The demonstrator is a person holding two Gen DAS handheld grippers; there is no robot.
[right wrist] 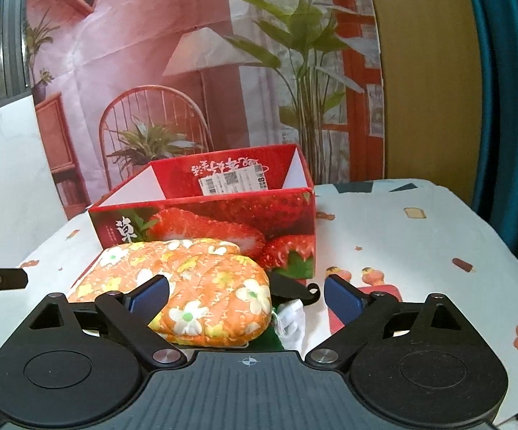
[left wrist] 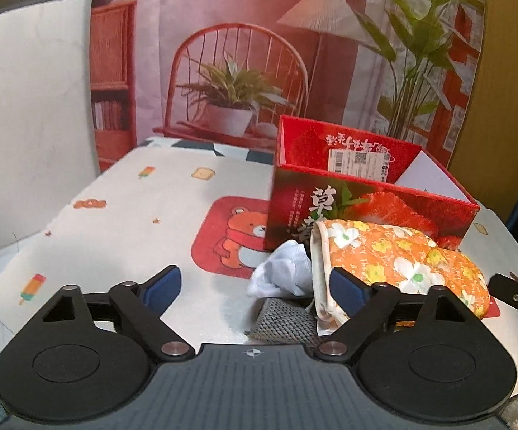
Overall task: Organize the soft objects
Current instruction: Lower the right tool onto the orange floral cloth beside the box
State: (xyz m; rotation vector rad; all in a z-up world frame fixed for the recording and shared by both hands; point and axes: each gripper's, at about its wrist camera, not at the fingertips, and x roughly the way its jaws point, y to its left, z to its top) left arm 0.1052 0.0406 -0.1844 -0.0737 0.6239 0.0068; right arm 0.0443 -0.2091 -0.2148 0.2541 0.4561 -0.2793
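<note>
I am holding the left claw (left wrist: 255, 283) open over the bench (left wrist: 115, 215), and nothing is being pressed between its pads. The orange oven mitt (left wrist: 395, 258) is lying at 2 o'clock from it, just in front of the red strawberry box (left wrist: 366, 211), which is standing open to receive the soft things. A white cloth (left wrist: 284, 276) is sitting beside the mitt, maybe a sock. The right claw (right wrist: 246, 297) is also gaping wide, the mitt's rounded end lying between its fingers, ungripped.
</note>
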